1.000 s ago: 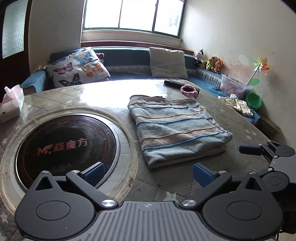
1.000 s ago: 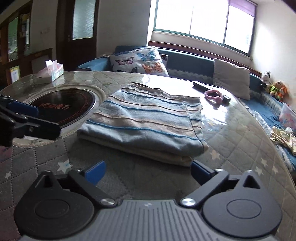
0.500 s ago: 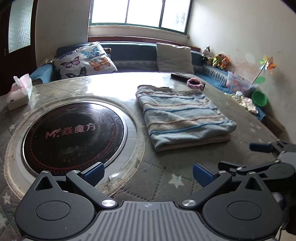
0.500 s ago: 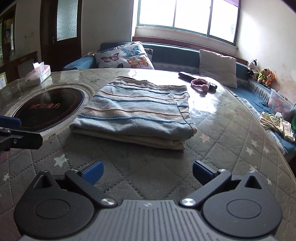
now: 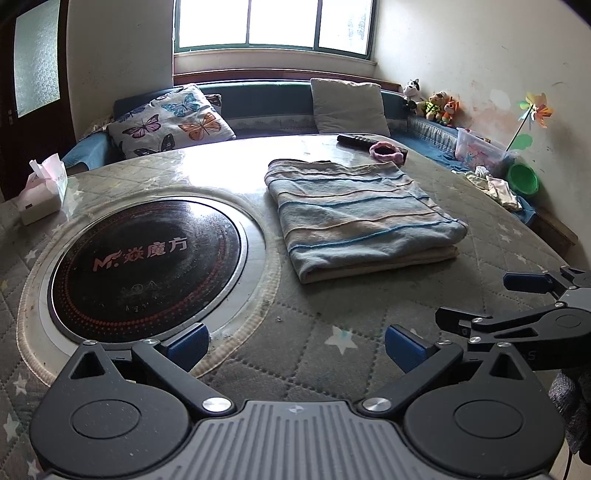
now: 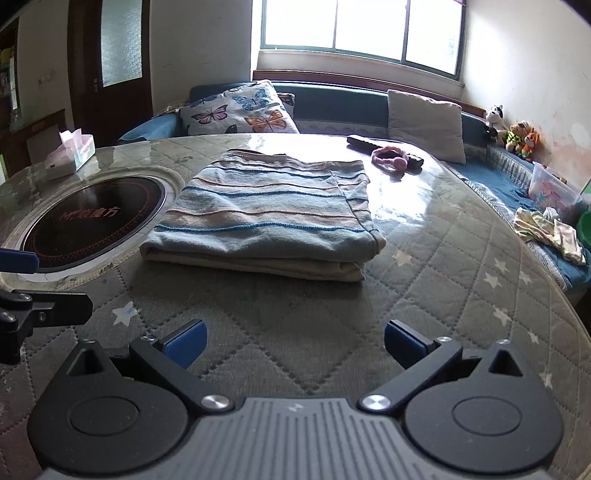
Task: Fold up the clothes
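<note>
Daylight from a wide window (image 5: 273,26) falls on a round table (image 6: 461,266) covered with a quilted grey-green cloth with small stars. On the table lies a folded striped garment (image 5: 354,210), in pale blue and beige with thin blue lines; it is a flat, neat rectangle with several layers at its near edge. It sits just beside the round black induction cooktop (image 5: 144,262), which is set into the middle of the table and bears red Chinese characters.

Both claws are over the near part of the table, apart from the garment. The left gripper (image 5: 295,341) has its blue-padded fingers spread wide and nothing is between them. The right gripper (image 6: 293,341) is also released and empty. In the left wrist view the right gripper shows at the right edge, beside the left one.

Beyond the garment, near the far edge, a black remote control (image 5: 356,140) lies touching a pink scrunchie (image 5: 386,149). A tissue box (image 5: 40,192) stands at the left edge of the table. Behind the table a blue bench holds a butterfly cushion (image 5: 170,122) and a plain grey cushion (image 5: 349,103). Some small plush toys (image 5: 432,105) sit in the corner, with a pinwheel (image 5: 535,109) and a green bowl (image 5: 522,179) near the right wall.
</note>
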A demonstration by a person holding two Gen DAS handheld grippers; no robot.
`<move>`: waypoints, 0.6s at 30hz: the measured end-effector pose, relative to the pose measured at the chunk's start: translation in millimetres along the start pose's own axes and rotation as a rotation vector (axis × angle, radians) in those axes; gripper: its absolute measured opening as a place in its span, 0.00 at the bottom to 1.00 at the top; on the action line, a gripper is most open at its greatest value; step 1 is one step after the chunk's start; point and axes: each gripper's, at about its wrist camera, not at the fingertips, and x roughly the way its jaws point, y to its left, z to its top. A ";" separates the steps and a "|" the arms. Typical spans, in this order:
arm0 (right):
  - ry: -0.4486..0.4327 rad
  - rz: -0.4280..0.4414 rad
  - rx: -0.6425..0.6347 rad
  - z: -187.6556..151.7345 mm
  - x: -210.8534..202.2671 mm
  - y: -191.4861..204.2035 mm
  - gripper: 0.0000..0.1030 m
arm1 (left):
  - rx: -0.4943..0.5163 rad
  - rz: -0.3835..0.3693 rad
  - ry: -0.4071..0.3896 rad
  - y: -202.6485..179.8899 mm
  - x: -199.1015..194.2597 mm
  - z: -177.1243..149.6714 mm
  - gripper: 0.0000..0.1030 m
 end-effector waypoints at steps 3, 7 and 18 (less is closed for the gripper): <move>0.004 -0.004 0.013 -2.3 -2.0 -0.5 1.00 | 0.005 0.005 0.003 -3.9 -0.7 -1.7 1.00; 0.009 -0.008 0.030 -6.2 -3.7 -2.0 1.00 | 0.008 0.010 0.007 -7.1 -2.2 -3.3 1.00; 0.019 -0.012 0.053 -13.5 -5.8 -3.8 1.00 | 0.008 0.022 0.019 -10.7 -3.1 -6.7 1.00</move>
